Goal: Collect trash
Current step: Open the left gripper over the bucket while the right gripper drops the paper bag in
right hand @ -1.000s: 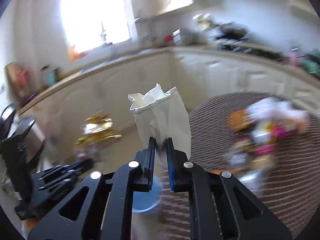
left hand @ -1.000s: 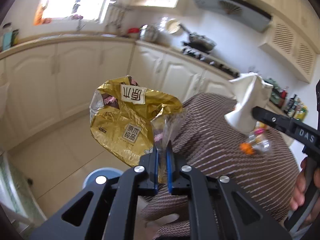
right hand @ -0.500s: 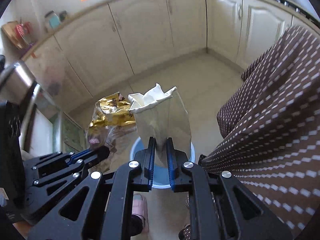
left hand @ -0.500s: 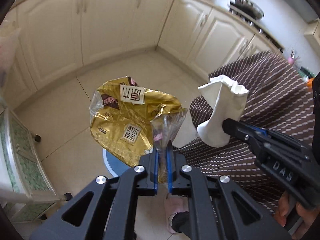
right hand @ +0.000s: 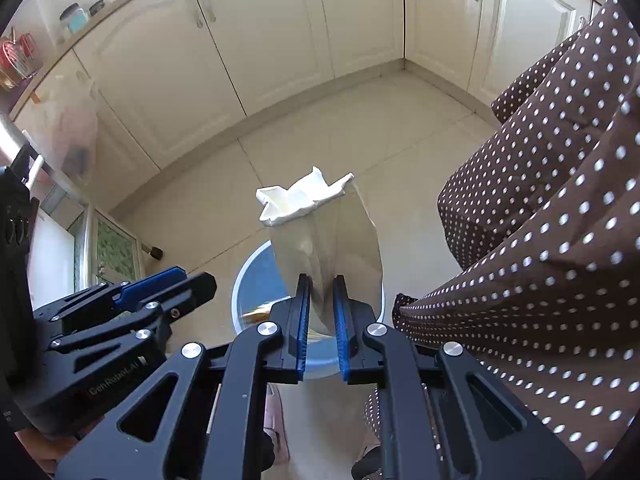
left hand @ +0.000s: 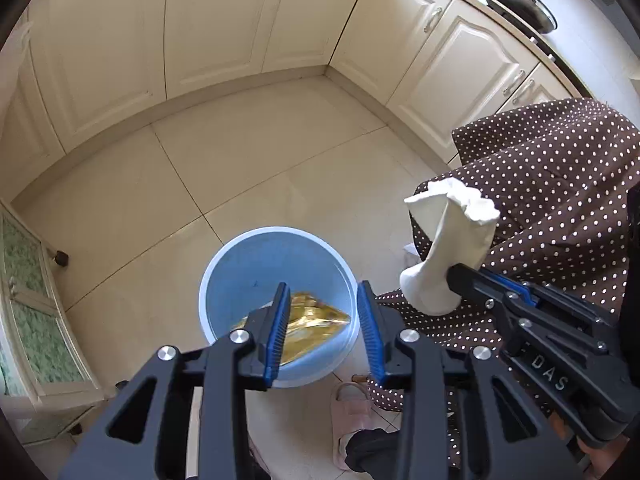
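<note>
Left gripper (left hand: 324, 320) just opened, empty — gold wrapper (left hand: 308, 326) half-hidden in bin (left hand: 240, 264); right gripper (right hand: 321, 316) clamping paper bag (right hand: 320, 232).

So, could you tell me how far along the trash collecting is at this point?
Done: the gold wrapper lies in the blue bin; the left gripper, jaws just opened, is empty above it. In hand: the right gripper clamps a white carton over the bin. Left: dropping that carton in.

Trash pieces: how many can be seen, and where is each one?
2. A gold wrapper lies inside the blue bin below the open left claw. A white paper bag is pinched in the right claw above the bin. More may be hidden.
</note>
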Available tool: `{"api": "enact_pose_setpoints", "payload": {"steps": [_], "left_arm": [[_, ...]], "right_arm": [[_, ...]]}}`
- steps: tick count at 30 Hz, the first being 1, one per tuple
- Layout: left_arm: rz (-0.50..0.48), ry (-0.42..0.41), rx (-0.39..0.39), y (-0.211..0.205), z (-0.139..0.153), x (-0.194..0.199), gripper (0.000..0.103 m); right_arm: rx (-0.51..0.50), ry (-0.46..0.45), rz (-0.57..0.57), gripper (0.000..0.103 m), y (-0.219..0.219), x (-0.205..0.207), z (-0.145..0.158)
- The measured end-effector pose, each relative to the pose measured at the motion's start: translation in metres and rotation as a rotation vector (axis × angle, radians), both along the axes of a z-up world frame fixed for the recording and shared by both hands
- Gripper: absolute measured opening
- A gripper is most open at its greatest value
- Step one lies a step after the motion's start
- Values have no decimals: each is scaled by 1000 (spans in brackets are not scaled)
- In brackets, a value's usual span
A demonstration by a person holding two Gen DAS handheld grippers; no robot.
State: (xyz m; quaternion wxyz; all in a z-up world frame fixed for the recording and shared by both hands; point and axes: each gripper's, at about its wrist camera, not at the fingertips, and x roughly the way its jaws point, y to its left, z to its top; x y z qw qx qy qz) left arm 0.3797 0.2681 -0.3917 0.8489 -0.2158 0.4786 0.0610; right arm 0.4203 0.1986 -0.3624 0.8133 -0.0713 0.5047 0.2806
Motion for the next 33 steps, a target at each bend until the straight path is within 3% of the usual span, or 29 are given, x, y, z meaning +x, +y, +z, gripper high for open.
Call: {"api": "enact_pose_setpoints", "payload": {"steps": [12,15,17,24,28,33], "left_arm": [[63,-15,9,11,13,-17,39],[74,-40,15,16,26,-24,39],[79,-65,20,16,39,-27,44],[56,-171,44,-3,101,-44,45],[2,-269,71,-31,150,-59,45],[-107,-390,97,-91,209,-77,48]], "right_arm": [[28,31,20,11,16,2,-6],[60,9,19,14,20,4,4],[74,-17,24,21,23,4,13],[62,-182,-22,24,-1,-21,78],[68,-342,-88,30,-41,-55,136],[96,-476,-178,36,-103,-95,193]]}}
